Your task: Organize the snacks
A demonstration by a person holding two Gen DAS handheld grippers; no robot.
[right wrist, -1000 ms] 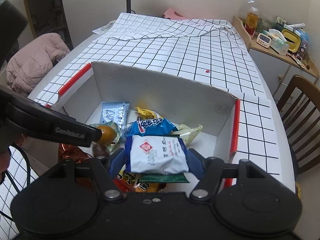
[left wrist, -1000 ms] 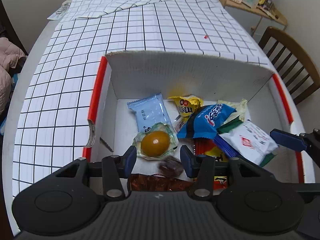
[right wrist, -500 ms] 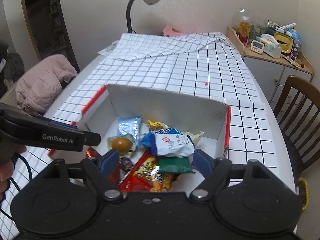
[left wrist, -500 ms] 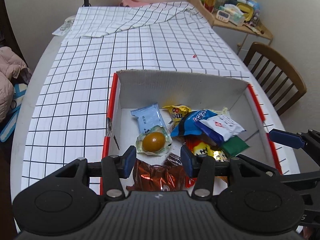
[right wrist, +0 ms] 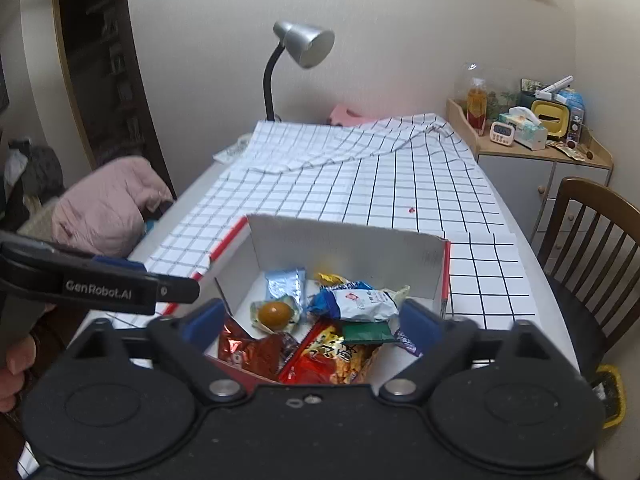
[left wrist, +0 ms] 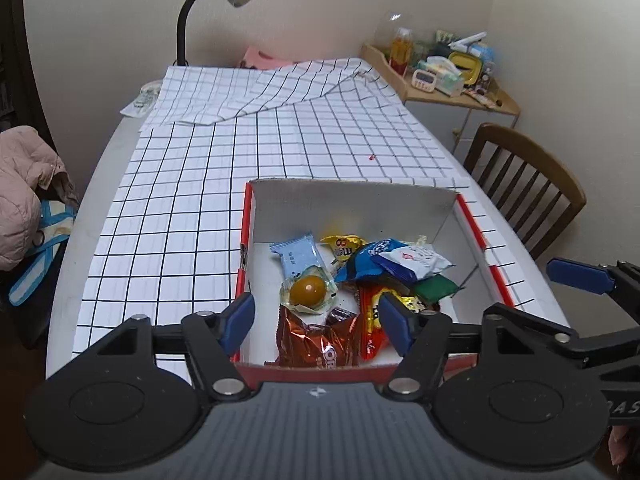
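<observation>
Both jaws opening on nothing: left gripper (left wrist: 316, 316) and right gripper (right wrist: 310, 322) hide the box's (left wrist: 352, 204) near edge at lower frame; buried snack packets (right wrist: 320, 360) unreadable.

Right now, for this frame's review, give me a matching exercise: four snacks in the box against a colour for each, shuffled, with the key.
Things:
1. flat packet by the far left of the box
2. clear-wrapped round snack
3. crinkled foil bag nearest the camera
4. small packet under the white pouch

Colours:
A. dark green
B. reddish-brown
C. light blue
D. amber-brown

Pairs: 1-C, 2-D, 3-B, 4-A
</observation>
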